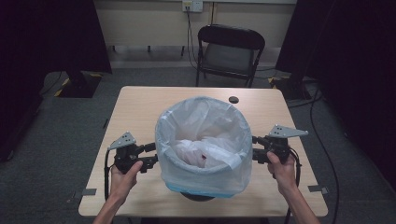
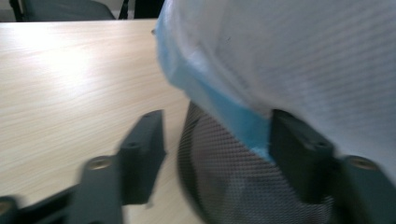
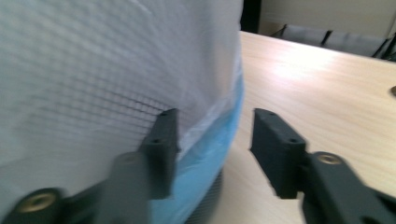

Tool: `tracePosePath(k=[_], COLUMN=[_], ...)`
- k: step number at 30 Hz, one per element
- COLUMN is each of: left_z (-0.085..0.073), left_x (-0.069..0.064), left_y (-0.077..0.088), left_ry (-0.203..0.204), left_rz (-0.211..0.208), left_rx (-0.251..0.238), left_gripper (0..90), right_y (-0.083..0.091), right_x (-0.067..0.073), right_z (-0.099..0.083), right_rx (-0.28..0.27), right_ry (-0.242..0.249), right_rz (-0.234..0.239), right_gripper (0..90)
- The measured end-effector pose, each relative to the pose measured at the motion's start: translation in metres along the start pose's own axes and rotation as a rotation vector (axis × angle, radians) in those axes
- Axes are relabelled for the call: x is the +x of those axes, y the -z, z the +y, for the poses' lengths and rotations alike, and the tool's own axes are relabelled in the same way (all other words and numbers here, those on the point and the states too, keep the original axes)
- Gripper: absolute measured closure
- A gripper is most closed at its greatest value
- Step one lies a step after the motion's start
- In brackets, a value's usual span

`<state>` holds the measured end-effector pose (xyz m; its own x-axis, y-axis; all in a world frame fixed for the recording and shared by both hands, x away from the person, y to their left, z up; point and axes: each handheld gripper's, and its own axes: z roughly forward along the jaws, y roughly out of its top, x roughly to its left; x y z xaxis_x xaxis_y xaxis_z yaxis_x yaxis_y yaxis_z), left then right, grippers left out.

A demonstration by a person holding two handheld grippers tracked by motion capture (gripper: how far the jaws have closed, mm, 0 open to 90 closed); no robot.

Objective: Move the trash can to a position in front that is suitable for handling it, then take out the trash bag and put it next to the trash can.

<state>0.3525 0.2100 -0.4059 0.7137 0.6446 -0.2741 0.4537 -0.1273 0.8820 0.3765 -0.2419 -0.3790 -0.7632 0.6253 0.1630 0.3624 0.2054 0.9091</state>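
Between your two grippers, mid-table: one black mesh bin (image 2: 219,172), lined with a white bag (image 1: 201,123) whose blue hem (image 2: 224,109) hangs folded down over the rim.

Left gripper (image 1: 150,156): jaws wide apart, holding nothing. The bin's lower wall and the blue hem sit in the gap, with the far jaw tucked against the draped plastic.

Right gripper (image 3: 212,149): jaws likewise spread, holding nothing. The near jaw lies against the white film over the mesh; the blue hem falls between the jaws, and the other jaw stands over bare table (image 3: 327,84).

Contents: crumpled white plastic (image 1: 198,151) with a small red patch, down inside the bag.

Step in hand, as judged: taking hold of the hem on both sides. Catch only film, not mesh; close both sides together so the bin stays square; lift evenly to avoid tearing the thin plastic.
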Motion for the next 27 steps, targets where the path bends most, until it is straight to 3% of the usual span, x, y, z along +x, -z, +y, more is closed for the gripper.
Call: tracePosePath(k=[3,7,10,13,17,20,27], left_z=[0.003,0.013,0.022,0.026,0.037,0.051,0.085], left_x=[0.001,0.000,0.003,0.010,0.008,0.001,-0.023], left_y=[0.003,0.013,0.018,0.026,0.040,0.051,0.066], left_ry=[0.002,-0.007,-0.012,0.013,-0.005,-0.026,-0.082], left_rz=[0.006,0.027,0.054,0.065,0.072,0.049,-0.010], left_rx=[0.004,-0.033,-0.025,-0.050,-0.087,-0.134,-0.202], left_gripper=[31.2,27.5,25.1,25.1,26.7,32.2,37.0], right_y=[-0.001,0.000,0.003,0.007,0.012,0.019,0.029], right_x=[-0.005,-0.010,-0.013,-0.018,-0.019,-0.013,-0.005], right_z=[0.001,0.010,0.020,0.031,0.047,0.062,0.081], right_rx=[-0.021,-0.016,-0.008,-0.013,-0.013,-0.067,-0.142], right_ry=[-0.037,-0.041,-0.041,-0.042,-0.038,-0.025,-0.020], right_rz=[-0.011,-0.034,-0.026,-0.036,-0.051,-0.037,-0.014], right_gripper=[33.4,27.6,22.9,20.5,22.9,37.9,45.7])
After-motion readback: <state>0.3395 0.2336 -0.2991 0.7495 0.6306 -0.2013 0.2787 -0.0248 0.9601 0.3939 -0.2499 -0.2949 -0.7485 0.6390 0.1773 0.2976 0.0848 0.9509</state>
